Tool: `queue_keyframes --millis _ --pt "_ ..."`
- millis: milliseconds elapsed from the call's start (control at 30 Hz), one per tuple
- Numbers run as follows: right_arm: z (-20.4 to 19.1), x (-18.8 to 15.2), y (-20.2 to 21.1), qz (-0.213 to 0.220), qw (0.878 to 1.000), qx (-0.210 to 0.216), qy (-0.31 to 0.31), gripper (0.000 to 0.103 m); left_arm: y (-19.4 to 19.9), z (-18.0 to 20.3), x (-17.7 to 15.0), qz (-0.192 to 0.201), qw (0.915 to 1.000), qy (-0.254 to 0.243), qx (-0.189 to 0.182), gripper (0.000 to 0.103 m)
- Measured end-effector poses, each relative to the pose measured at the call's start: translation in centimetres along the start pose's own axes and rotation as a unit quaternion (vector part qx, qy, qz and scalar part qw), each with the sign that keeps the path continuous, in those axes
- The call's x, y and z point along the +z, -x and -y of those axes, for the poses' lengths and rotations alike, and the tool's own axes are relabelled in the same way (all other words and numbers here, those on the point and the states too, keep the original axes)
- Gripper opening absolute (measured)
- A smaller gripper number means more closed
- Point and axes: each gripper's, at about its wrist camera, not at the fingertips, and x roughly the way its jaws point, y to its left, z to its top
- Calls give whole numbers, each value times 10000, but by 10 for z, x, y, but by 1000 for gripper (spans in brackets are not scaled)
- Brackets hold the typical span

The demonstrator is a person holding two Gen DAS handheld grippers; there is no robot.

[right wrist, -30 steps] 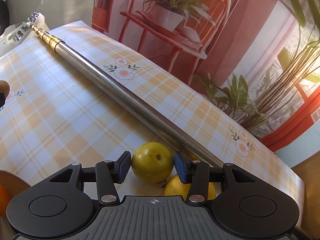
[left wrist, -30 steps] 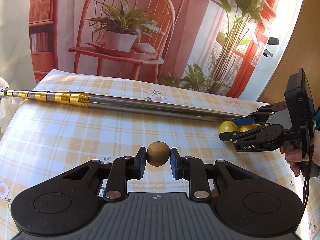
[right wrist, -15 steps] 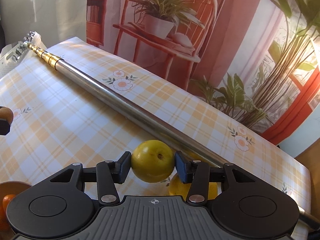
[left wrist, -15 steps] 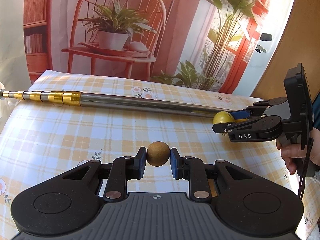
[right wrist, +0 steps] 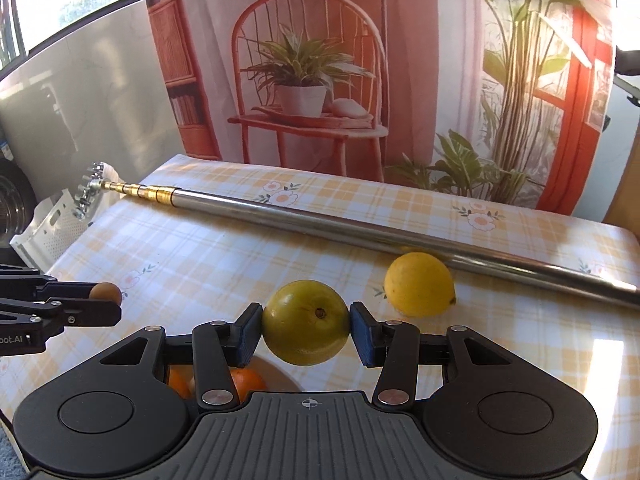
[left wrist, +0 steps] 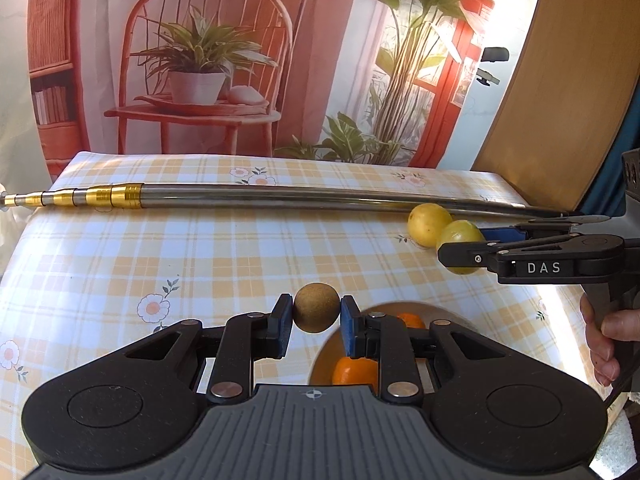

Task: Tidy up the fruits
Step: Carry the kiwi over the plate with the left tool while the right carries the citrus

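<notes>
Your left gripper (left wrist: 316, 314) has its fingers (left wrist: 282, 320) closed on a small round brown fruit (left wrist: 316, 313). The blue pads touch only its two sides, and it hangs in the air above the desk (left wrist: 200, 264). It is so little and round that it could pop out if you tip your hand or squeeze unevenly.

Your right gripper (right wrist: 306, 322) has its fingers (right wrist: 248, 332) closed on a big round yellow-green fruit (right wrist: 306, 322). The pads are spread wide and hold it at the middle. It looks heavy for that hold, so it may slip down or turn.

Just under both grippers sits a tan bowl (left wrist: 320, 360) with round orange fruits (left wrist: 354, 370) inside. The bowl is mostly hidden by the grippers, so you could miss its edge, and a fruit dropped from up high may bounce out or bump the orange ones.

Both grippers are near each other over the bowl. If you go in together, they could knock.

Farther out, a yellow lemon (right wrist: 418, 284) rests on the checked cloth just beside a long shiny metal pole with a gold end (right wrist: 320, 220). A fruit that falls could roll into it, or off the desk.
</notes>
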Motion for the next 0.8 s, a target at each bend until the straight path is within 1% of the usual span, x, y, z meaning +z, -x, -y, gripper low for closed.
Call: queue_keyframes --millis 167,333,600,733,800 --pt "-3 -31 26 74 9996 78 -268 44 7 15 -9 -58 9998 -199 -48 27" --pt "-5 -52 43 189 9987 118 -455 44 10 28 -19 -180 9991 -359 -102 27" --pt "4 -66 56 321 9968 62 -731 44 7 40 -31 -484 9974 -456 -275 27" --pt "6 -70 60 355 9963 56 -775 44 4 54 -40 -666 9944 -676 -464 27" --pt "5 -73 61 358 9961 79 -806 44 2 57 -43 -752 9933 -726 -503 27"
